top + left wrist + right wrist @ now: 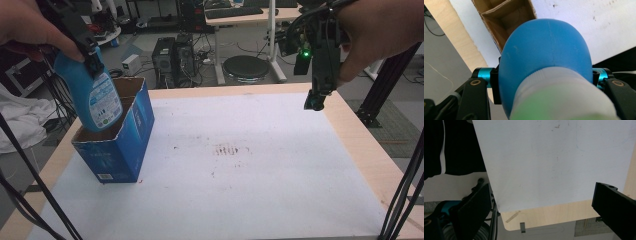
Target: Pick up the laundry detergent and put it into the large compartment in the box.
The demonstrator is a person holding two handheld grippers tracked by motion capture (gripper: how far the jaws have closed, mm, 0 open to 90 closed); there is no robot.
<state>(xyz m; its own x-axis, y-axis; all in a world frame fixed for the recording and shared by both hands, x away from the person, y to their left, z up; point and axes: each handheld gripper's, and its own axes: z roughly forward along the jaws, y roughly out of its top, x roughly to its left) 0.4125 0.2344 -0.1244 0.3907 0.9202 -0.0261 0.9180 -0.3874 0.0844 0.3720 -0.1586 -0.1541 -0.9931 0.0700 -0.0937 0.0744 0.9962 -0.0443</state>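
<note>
Over the left side of the table [250, 200], seen from the high view, the left tool [91, 59] grips a blue bottle [92, 92] near its top and holds it tilted, its base inside the open top of a blue cardboard box [122, 145]. The box stands upright on the white sheet that covers the table, near the left edge. A hand [30, 27] holds this tool from above. At the far right corner the right tool [316, 100] hangs well above the table, pointing down, with nothing between its jaws; a second hand [380, 30] carries it.

From the left gripper view, the bottle [546, 50] sits close to the lens, its rounded blue body clamped between the two black jaws, with a pale cap blurred at the bottom. Beyond it lies the brown inside of the box [506, 17], divided by a cardboard wall.

From the right gripper view, the two black jaws stand wide apart and hold nothing. Between them lie the white sheet and the table's [549, 215] wooden corner.
</note>
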